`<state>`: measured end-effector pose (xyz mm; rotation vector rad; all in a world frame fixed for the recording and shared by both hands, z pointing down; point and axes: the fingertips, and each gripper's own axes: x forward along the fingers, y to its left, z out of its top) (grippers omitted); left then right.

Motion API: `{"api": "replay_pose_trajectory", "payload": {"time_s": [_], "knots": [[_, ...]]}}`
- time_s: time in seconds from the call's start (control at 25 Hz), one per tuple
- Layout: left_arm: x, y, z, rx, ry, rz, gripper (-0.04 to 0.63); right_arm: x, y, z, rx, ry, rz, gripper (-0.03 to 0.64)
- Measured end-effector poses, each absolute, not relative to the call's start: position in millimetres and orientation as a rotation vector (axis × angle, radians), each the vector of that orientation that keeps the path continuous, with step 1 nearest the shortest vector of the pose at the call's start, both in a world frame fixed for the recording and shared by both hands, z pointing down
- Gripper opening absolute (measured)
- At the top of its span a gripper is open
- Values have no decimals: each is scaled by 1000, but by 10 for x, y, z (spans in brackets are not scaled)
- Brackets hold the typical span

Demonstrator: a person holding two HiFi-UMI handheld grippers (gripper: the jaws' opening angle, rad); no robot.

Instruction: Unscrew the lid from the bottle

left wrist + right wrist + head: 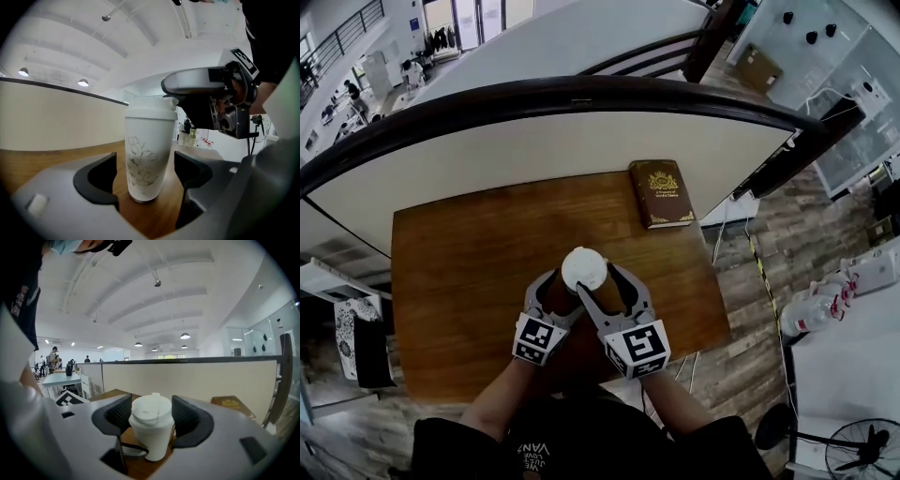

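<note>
Head view: a white lid [584, 269] caps a bottle standing near the middle of a wooden bench [459, 272]. The left gripper [558, 286] and right gripper [598, 283] converge on it from the person's side, very close to each other. A brown book [660, 193] lies well apart at the far right corner. Bare wood surrounds the bottle on all sides. The bench's near and right edges are some way off, and a low partition [534, 141] closes the far side. Space is tight only between the two grippers, which could knock together once the right one rolls.

Left gripper view: the pale bottle [149, 159], tall on a small base, stands upright between this gripper's fingers [101, 180]. They are spread wide, with wood showing on both sides, so nothing steadies the body. The right gripper's arm hangs level with the lid. The likely failure is a twist or push from above while the body is free. The bottle would then spin with its lid, slide, or tip over.

Right gripper view: the lid [151, 411] sits between the ribbed fingers [186, 416], which flank it closely on both sides. No squeeze is evident, so I judge them parted rather than clamped. If they close off-centre, the raised spout could take the load and the grip could slip.
</note>
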<state>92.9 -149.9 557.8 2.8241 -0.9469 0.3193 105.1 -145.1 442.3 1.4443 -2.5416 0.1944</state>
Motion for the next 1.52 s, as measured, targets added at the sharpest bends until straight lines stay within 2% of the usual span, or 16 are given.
{"api": "replay_pose_trajectory", "payload": {"time_s": [0.88, 1.52], "knots": [[1234, -1646, 5659, 2928, -783, 310, 371, 1094, -1472, 4537, 1157, -2664, 206, 252], [1200, -1642, 5654, 2944, -725, 271, 371, 1096, -1542, 4511, 128, -2891, 96, 252]]}}
